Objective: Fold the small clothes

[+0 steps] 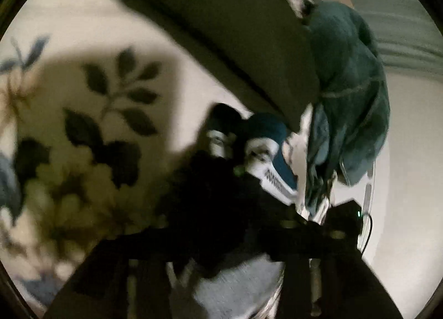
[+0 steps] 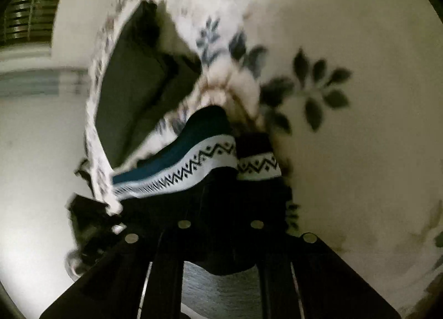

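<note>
Dim light and plenty of blur, but here is the scene: a pair of socks [image 2: 193, 164], dark teal with a white band of black zigzag pattern, sits right at the tips of both tools, over a pale bedsheet [image 2: 360, 42] printed with dark leaves and flowers. From the right wrist view, the right gripper [image 2: 229, 189] points down into the socks. Its fingers stand close together and the socks' black part fills the narrow gap between them, bulging back toward the camera. It is too dark down there to say whether the pads truly press on the fabric, so I cannot tell if this is a firm pinch. The patterned band curves across just above the fingertips, the longer sock on the left, the shorter one touching it on the right. Over in the left wrist view, the left gripper [image 1: 229, 180] meets the same socks from the other side. The two white bands show just past a black mass at its tips, and again the shadow hides how the jaws stand; I cannot tell. Behind the socks lies a dark olive pillow [image 1: 221, 42] on the sheet, and to its right a crumpled teal garment [image 1: 349, 83] sits heaped at the bed's edge, near the socks.
</note>
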`<state>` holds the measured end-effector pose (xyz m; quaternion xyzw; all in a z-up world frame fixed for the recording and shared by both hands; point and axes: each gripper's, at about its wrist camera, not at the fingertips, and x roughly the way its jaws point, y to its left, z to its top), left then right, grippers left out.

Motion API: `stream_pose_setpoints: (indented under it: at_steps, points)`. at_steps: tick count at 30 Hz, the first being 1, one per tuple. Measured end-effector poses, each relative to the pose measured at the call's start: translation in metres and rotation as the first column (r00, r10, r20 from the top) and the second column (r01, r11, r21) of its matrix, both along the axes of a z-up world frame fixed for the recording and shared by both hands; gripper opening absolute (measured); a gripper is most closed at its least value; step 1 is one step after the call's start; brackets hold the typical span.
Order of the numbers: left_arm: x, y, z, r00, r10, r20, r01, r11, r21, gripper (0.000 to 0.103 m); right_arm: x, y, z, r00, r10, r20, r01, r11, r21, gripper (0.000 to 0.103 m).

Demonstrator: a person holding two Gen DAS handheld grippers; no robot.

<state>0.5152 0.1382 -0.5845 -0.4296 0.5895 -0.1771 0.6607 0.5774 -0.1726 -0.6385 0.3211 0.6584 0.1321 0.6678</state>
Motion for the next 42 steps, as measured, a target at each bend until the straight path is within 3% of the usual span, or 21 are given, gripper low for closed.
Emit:
stream_pose_setpoints:
  at_steps: [2, 3, 6, 10, 11, 12, 13, 14, 15, 18, 21, 22, 23, 24, 25, 26, 29, 32, 37, 41, 42]
  points:
    - [-0.017, -0.001, 0.029, 0.998, -0.043, 0.053, 0.041, 0.998, 0.049, 0.07, -0.01, 0.001, 0.015, 0.999, 0.041, 0.024, -0.041, 0.999, -0.019, 0.047]
    - [-0.026, -0.004, 0.036, 0.996, -0.056, 0.067, 0.052, 0.997, 0.058, 0.07, -0.019, 0.0, 0.022, 0.997, 0.058, 0.041, -0.057, 0.998, -0.025, 0.051]
    - [-0.076, 0.0, 0.048, 0.994, -0.095, 0.057, 0.088, 0.989, 0.116, 0.07, -0.063, -0.008, 0.034, 0.994, 0.1, 0.032, -0.1, 0.995, 0.006, 0.051]
    - [-0.148, -0.009, 0.019, 0.991, -0.113, -0.066, 0.119, 0.988, 0.098, 0.07, -0.136, -0.021, 0.013, 0.992, 0.083, -0.093, -0.08, 0.996, 0.038, 0.051]
    - [-0.16, -0.013, 0.013, 0.991, -0.112, -0.079, 0.12, 0.987, 0.103, 0.067, -0.153, -0.02, 0.003, 0.989, 0.072, -0.128, -0.065, 0.996, 0.061, 0.051]
    - [-0.171, -0.022, 0.01, 0.992, -0.105, -0.076, 0.112, 0.989, 0.1, 0.049, -0.167, -0.018, -0.006, 0.988, 0.056, -0.144, -0.044, 0.995, 0.088, 0.051]
    - [-0.178, -0.026, 0.009, 0.993, -0.101, -0.061, 0.106, 0.99, 0.095, 0.032, -0.176, -0.016, -0.013, 0.989, 0.043, -0.144, -0.027, 0.994, 0.11, 0.048]
    - [-0.183, -0.029, 0.011, 0.994, -0.101, -0.044, 0.106, 0.987, 0.123, 0.02, -0.183, -0.013, -0.016, 0.991, 0.032, -0.133, -0.015, 0.991, 0.13, 0.021]
    - [-0.185, -0.029, 0.014, 0.996, -0.086, -0.026, 0.089, 0.985, 0.145, 0.017, -0.188, -0.009, -0.016, 0.993, 0.028, -0.115, -0.013, 0.992, 0.125, 0.009]
    - [-0.184, -0.016, 0.008, 0.998, -0.032, -0.045, 0.038, 0.989, 0.143, 0.017, -0.192, -0.014, -0.016, 0.996, -0.029, -0.09, 0.033, 0.998, 0.048, 0.008]
    - [-0.182, -0.015, 0.018, 0.997, -0.045, -0.06, 0.053, 0.988, 0.143, 0.03, -0.183, -0.013, -0.021, 0.99, 0.036, -0.135, -0.024, 0.996, 0.089, 0.009]
    - [-0.186, -0.014, 0.026, 0.998, -0.044, -0.046, 0.05, 0.988, 0.144, 0.043, -0.178, -0.011, -0.017, 0.989, 0.062, -0.132, -0.05, 0.995, 0.09, 0.012]
    - [-0.192, -0.014, 0.036, 0.999, -0.028, -0.036, 0.033, 0.991, 0.131, 0.08, -0.17, -0.011, -0.011, 0.988, 0.095, -0.125, -0.084, 0.992, 0.092, 0.026]
    - [-0.203, -0.01, 0.039, 1.0, -0.008, -0.026, 0.011, 0.993, 0.114, 0.089, -0.159, -0.014, -0.003, 0.987, 0.121, -0.109, -0.112, 0.99, 0.082, 0.042]
    - [-0.214, -0.008, 0.044, 0.999, 0.046, -0.011, -0.045, 0.996, 0.078, 0.089, -0.145, -0.017, 0.005, 0.99, 0.12, -0.078, -0.115, 0.991, 0.07, 0.076]
    - [-0.225, -0.007, 0.043, 0.994, 0.104, -0.02, -0.103, 0.994, 0.022, 0.089, -0.133, -0.023, 0.011, 0.992, 0.116, -0.046, -0.112, 0.991, 0.071, 0.093]
    - [-0.246, -0.011, 0.021, 0.972, 0.22, -0.085, -0.23, 0.965, -0.126, 0.089, -0.085, -0.035, 0.008, 0.992, 0.122, -0.022, -0.12, 0.99, 0.074, 0.093]
    - [-0.25, -0.03, -0.01, 0.952, 0.272, -0.139, -0.295, 0.939, -0.18, 0.089, -0.037, -0.032, -0.015, 0.99, 0.135, -0.049, -0.128, 0.984, 0.128, 0.093]
    - [-0.232, -0.055, -0.045, 0.923, 0.346, -0.171, -0.374, 0.91, -0.179, 0.089, 0.014, -0.002, -0.059, 0.972, 0.22, -0.083, -0.203, 0.962, 0.183, 0.095]
    - [-0.222, -0.048, -0.052, 0.862, 0.48, -0.166, -0.506, 0.835, -0.214, 0.087, 0.022, 0.019, -0.064, 0.976, 0.214, -0.033, -0.202, 0.955, 0.218, 0.092]
    - [-0.22, -0.046, -0.049, 0.853, 0.499, -0.156, -0.522, 0.827, -0.211, 0.066, 0.022, 0.022, -0.063, 0.979, 0.205, -0.013, -0.196, 0.95, 0.242, 0.084]
